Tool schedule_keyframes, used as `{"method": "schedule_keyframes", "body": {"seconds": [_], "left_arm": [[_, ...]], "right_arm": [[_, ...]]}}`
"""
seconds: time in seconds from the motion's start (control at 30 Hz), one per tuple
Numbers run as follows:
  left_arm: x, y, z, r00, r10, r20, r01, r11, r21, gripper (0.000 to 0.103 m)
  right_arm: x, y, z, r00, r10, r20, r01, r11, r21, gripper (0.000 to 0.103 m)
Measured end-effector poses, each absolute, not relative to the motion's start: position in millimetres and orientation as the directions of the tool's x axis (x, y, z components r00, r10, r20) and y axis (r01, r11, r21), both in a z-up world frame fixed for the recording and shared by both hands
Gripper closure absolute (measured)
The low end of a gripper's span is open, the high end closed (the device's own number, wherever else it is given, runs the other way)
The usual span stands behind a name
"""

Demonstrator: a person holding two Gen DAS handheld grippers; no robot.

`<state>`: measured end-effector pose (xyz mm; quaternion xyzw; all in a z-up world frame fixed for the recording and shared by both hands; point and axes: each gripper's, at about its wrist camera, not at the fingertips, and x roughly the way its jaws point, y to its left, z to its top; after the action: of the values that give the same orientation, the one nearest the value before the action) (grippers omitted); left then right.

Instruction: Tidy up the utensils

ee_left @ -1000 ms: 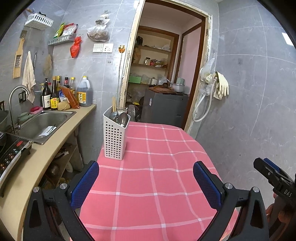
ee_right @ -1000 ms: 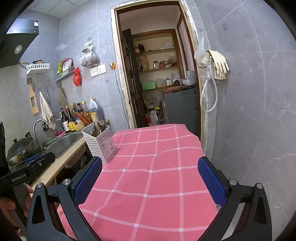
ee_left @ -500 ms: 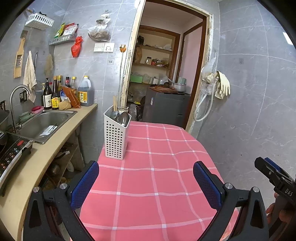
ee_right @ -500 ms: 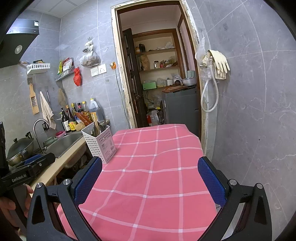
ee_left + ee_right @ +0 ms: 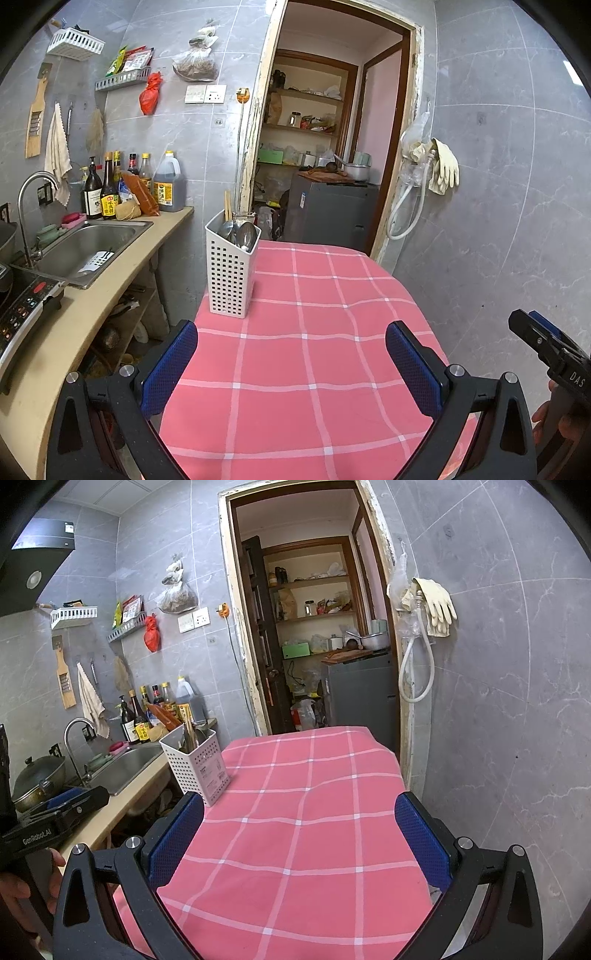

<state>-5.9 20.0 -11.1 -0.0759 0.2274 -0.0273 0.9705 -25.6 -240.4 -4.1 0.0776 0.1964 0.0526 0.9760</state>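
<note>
Caddy (image 5: pixel 231 275) upright — spoons (image 5: pixel 245 234), chopsticks (image 5: pixel 228 205) inside.

Kitchen interior. Grey marbled wall tiles (image 5: pixel 498 184) enclose the room. A surface draped in a pink checked cloth (image 5: pixel 314 350) occupies the foreground. Beside it, a beige counter (image 5: pixel 92 314) carries a steel sink (image 5: pixel 88 247) with a curved tap (image 5: pixel 33 188); bottles (image 5: pixel 107 188) line the wall behind. An open doorway (image 5: pixel 332 147) reveals wooden pantry shelves (image 5: pixel 314 583). Rubber gloves (image 5: pixel 445 166) and a white hose (image 5: pixel 406 214) hang just beside the frame.
</note>
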Motion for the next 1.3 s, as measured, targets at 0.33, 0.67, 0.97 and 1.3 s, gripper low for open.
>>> {"method": "schedule_keyframes", "body": {"seconds": [0.33,0.67,0.97,1.3], "left_arm": [[-5.2,21.3,-11.8,0.894,-0.087,-0.440,0.018,0.987,-0.158,0.001],[-4.5,22.3,-11.6,0.894,-0.089,-0.440,0.021,0.987,-0.157,0.001],[-3.8,24.3,-10.9,0.892,-0.087,-0.443,0.021,0.988,-0.152,0.001],[-1.0,26.1,-10.5,0.891,-0.087,-0.447,0.022,0.989,-0.148,0.001]], "right_arm": [[-24.2,-241.6,-5.7,0.917,0.135,-0.376,-0.073,0.982,0.174,0.001],[-23.8,-241.5,-4.9,0.916,0.135,-0.377,-0.073,0.982,0.174,0.001],[-19.4,-244.9,-6.7,0.914,0.137,-0.383,-0.072,0.981,0.180,0.001],[-18.5,-246.2,-8.4,0.913,0.137,-0.383,-0.071,0.981,0.181,0.001]]}}
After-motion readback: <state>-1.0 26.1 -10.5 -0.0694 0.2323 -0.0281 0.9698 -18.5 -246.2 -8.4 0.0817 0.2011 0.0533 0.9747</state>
